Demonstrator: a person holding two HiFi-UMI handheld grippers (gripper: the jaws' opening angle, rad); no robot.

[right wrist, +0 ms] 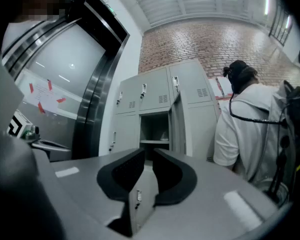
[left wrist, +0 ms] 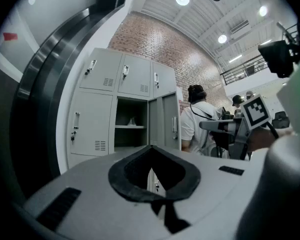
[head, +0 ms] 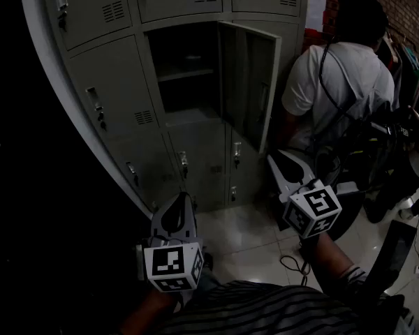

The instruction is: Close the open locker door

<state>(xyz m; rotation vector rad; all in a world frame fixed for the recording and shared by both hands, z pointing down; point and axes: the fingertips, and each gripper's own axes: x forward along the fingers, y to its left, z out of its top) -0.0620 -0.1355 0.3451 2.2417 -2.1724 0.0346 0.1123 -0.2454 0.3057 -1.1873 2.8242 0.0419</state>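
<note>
The grey locker bank (head: 112,61) has one compartment (head: 185,75) standing open, with a shelf inside. Its door (head: 248,82) is swung out to the right, roughly square to the front. The door (left wrist: 164,121) also shows in the left gripper view, and nearly edge-on as the door (right wrist: 179,126) in the right gripper view. My left gripper (head: 181,199) hangs low in front of the bottom lockers, its tips meeting, nothing in it. My right gripper (head: 274,159) is below the door's lower edge, jaws a narrow slit apart and empty. Neither touches the door.
A person in a white shirt (head: 349,82) stands with their back to me just right of the open door. Dark equipment and cables (head: 377,159) crowd the right side. A dark wall (head: 28,187) lies left. Pale floor tiles (head: 244,236) lie in front of the lockers.
</note>
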